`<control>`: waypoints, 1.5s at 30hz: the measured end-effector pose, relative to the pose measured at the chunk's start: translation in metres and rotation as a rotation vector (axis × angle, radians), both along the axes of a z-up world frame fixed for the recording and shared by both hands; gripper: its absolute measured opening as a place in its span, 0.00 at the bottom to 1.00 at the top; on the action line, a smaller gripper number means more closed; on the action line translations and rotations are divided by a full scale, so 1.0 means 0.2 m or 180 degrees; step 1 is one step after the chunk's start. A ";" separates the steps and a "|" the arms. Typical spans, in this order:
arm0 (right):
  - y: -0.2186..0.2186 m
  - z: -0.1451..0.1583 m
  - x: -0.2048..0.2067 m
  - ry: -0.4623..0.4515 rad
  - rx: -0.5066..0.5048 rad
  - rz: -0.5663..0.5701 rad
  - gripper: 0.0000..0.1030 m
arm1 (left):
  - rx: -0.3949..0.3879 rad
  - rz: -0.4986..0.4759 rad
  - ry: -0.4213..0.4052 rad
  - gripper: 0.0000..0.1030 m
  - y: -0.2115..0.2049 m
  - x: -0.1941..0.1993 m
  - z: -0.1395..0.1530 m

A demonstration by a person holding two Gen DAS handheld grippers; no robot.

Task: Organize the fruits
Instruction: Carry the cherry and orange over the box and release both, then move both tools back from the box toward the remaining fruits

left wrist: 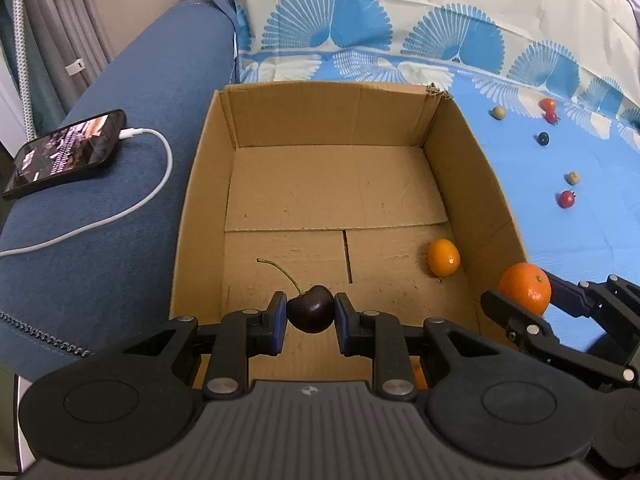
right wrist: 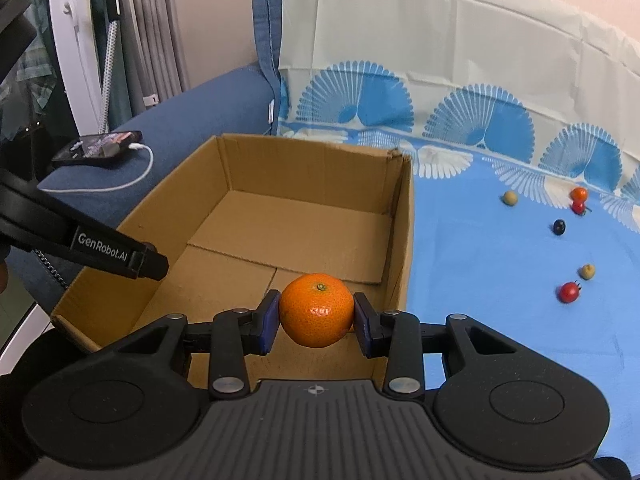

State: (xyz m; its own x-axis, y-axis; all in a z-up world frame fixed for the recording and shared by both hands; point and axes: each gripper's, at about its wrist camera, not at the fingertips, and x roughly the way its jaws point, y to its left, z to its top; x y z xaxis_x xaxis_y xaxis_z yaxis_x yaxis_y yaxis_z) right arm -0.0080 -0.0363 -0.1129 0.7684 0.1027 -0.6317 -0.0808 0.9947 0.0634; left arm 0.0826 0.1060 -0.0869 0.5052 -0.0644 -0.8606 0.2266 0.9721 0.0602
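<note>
Your left gripper (left wrist: 310, 314) pinches a dark cherry (left wrist: 311, 309) over bare floor inside the cardboard box (left wrist: 200, 184). Your right gripper (right wrist: 316, 316) clamps a mandarin (right wrist: 316, 310) above the box's right wall, open cloth (right wrist: 500, 300) to its right.

Kumquat (left wrist: 444, 257) in box (left wrist: 472, 184), small fruits (left wrist: 566, 199) on cloth (left wrist: 560, 240) — right of box

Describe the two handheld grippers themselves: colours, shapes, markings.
Both are matte black plastic. The left gripper has angular linkage arms with silver pivot pins, dark blue pads, two round raised discs and a ribbed grey body bearing a small round emblem. The right gripper is built the same way. White "GenRobot.AI" lettering runs along the left one's side. No cables or sleeves show.
</note>
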 end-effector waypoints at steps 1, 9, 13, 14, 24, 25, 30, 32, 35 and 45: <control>0.00 -0.01 0.01 0.0017 0.0001 0.0002 0.39 | 0.0008 0.0001 0.0009 0.27 0.00 0.01 -0.01; 0.02 -0.10 0.07 0.0157 -0.0061 0.0055 0.39 | 0.0118 -0.0019 0.0145 0.27 -0.03 0.08 -0.14; 0.02 -0.13 0.11 0.0217 -0.0076 0.0074 0.39 | 0.0164 -0.0017 0.0208 0.27 -0.04 0.11 -0.19; 0.02 -0.14 0.12 0.0226 -0.0078 0.0077 0.39 | 0.0166 -0.0016 0.0220 0.27 -0.03 0.12 -0.20; 0.03 -0.20 0.17 0.0274 -0.0199 0.0121 0.39 | 0.0284 -0.0061 0.0272 0.28 -0.06 0.17 -0.31; 0.04 -0.21 0.17 0.0278 -0.0223 0.0135 0.39 | 0.0288 -0.0086 0.0259 0.31 -0.06 0.17 -0.31; 0.07 -0.20 0.15 0.0243 -0.0342 0.0241 0.66 | 0.0247 -0.0180 0.0133 1.00 -0.07 0.16 -0.29; 0.09 -0.17 0.12 0.0122 -0.0411 0.0197 0.86 | 0.0253 -0.0228 0.0047 1.00 -0.08 0.15 -0.26; 0.10 -0.13 0.07 0.0081 -0.0411 0.0208 0.89 | 0.0229 -0.0335 -0.0109 1.00 -0.08 0.13 -0.20; 0.06 0.01 -0.04 0.0115 -0.0361 -0.0044 0.90 | 0.0740 -0.0700 -0.1980 1.00 -0.11 0.12 0.20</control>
